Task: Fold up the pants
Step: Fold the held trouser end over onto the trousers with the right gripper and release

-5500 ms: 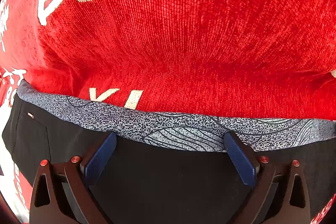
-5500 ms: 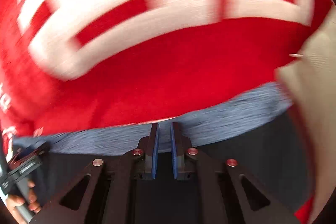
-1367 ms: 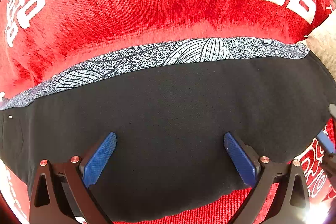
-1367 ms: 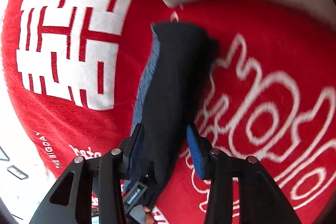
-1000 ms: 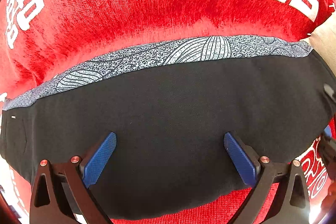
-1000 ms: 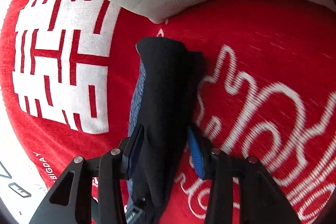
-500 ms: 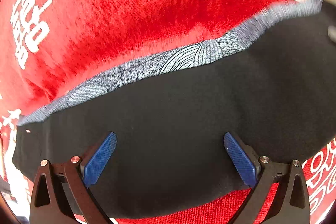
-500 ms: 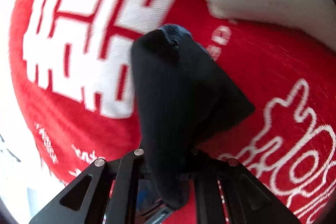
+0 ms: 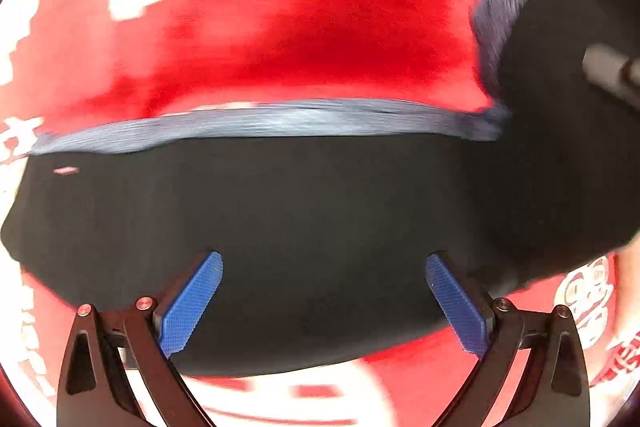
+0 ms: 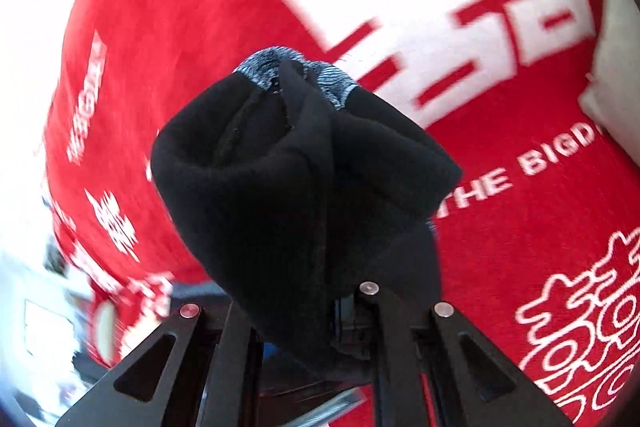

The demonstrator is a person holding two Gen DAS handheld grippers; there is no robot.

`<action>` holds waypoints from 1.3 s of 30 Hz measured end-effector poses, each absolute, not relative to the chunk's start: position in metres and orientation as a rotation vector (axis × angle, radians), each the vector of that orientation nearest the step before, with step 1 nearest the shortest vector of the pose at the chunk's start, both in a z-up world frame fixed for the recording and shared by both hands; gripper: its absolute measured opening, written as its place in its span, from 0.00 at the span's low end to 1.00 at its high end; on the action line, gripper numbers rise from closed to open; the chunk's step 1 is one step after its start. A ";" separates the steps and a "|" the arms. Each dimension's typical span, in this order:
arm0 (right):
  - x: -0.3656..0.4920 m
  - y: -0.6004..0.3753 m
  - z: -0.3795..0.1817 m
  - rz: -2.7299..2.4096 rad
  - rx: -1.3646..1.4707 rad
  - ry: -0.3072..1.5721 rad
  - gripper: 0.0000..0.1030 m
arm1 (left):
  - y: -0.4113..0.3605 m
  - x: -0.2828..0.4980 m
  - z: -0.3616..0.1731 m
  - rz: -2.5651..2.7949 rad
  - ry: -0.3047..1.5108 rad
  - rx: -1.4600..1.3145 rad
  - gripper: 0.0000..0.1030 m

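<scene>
Black pants (image 9: 280, 219) with a grey patterned waistband (image 9: 256, 123) lie across a red blanket. My left gripper (image 9: 320, 291) is open, its blue pads (image 9: 192, 303) spread just above the black cloth, holding nothing. The pants' right end (image 9: 560, 147) is lifted and bent upward. In the right wrist view my right gripper (image 10: 308, 311) is shut on a bunched end of the pants (image 10: 296, 179), raised off the blanket, with the waistband (image 10: 288, 71) at its top. The right fingertips are hidden by cloth.
The red blanket (image 9: 280, 27) with white characters and lettering (image 10: 520, 167) covers the whole surface. A white cushion (image 10: 616, 67) lies at the right edge of the right wrist view. A grey tool part (image 9: 608, 71) shows at the left wrist view's right edge.
My right gripper closed on the pants' end and lifted it, swinging it up and leftward. In the left view the right end of the pants rose and folded upward. My left gripper stayed open.
</scene>
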State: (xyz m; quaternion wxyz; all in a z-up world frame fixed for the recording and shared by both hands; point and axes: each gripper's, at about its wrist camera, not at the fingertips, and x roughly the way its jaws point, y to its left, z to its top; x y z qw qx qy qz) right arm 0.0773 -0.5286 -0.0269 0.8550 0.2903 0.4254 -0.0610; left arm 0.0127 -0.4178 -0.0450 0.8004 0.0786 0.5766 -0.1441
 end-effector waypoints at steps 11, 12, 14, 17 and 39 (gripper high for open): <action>0.136 -0.324 -0.138 -0.315 -0.059 1.120 0.20 | -0.252 0.051 -0.055 -0.104 1.263 0.151 1.00; 0.136 -0.315 -0.144 -0.334 -0.110 1.120 0.22 | -0.246 0.053 -0.056 -0.104 1.266 0.145 1.00; 0.130 -0.292 -0.146 -0.342 -0.221 1.099 0.34 | -0.242 0.057 -0.058 -0.106 1.265 0.133 1.00; 0.113 -0.268 -0.134 -0.237 -0.250 1.085 0.54 | -0.242 0.069 -0.054 -0.137 1.260 0.115 1.00; 0.038 -0.432 -0.086 -0.300 0.231 1.160 0.56 | -0.370 0.079 -0.048 -0.645 1.391 0.105 0.61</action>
